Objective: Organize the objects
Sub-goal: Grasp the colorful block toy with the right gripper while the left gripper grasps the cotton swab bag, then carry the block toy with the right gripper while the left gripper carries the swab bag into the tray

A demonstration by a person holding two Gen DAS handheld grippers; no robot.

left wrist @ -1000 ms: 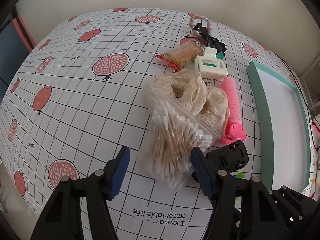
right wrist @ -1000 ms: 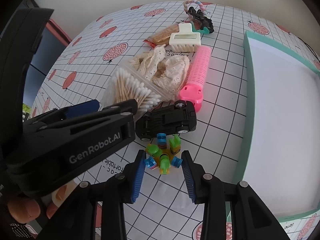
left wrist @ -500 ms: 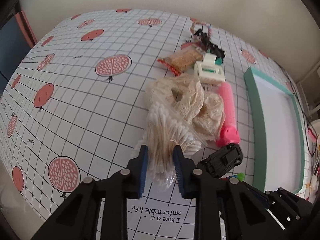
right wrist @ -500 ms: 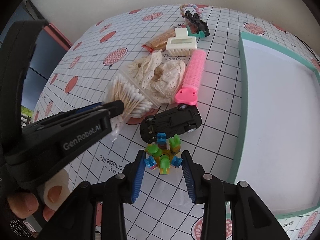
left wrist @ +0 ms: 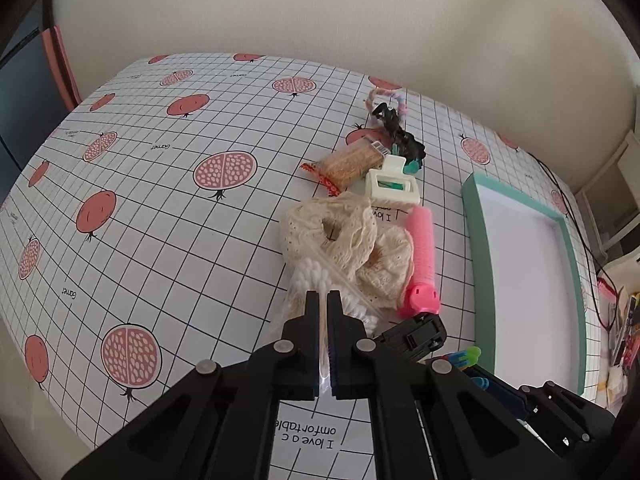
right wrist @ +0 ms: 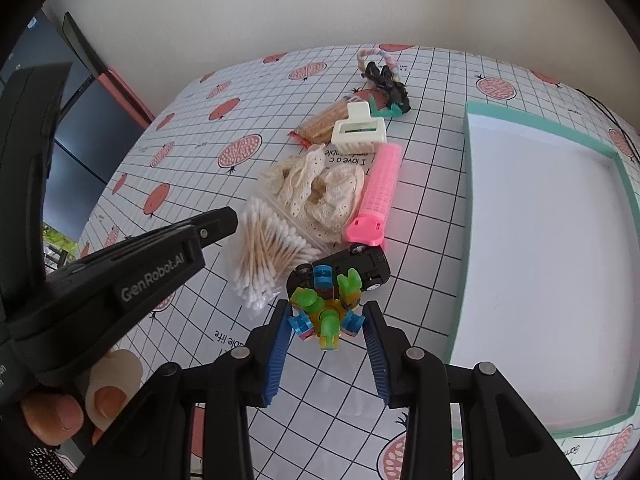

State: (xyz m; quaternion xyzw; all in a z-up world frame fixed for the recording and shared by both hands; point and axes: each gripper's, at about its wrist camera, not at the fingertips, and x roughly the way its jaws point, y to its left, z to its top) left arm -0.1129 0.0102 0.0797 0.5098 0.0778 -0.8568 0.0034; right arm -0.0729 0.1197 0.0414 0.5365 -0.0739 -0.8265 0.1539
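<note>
Left claw (left wrist: 323,300) has gone from wide apart to clamped on the cotton swab bag (right wrist: 266,250) within a second; bag looks part-lifted off the desk (left wrist: 160,220), likely bound for the teal tray (right wrist: 540,260). Right claw (right wrist: 325,326) stays apart, straddling the block toy (right wrist: 325,312). Toy car (right wrist: 360,266) and lace scrunchie (left wrist: 352,240) crowd the bag's path.

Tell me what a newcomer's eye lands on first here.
First, the left gripper pinched shut on the bag of cotton swabs at the near end of the clutter. Next, the colourful block toy sits between the right gripper's open fingers, a black toy car just behind it. At the right lies the empty teal tray.
</note>
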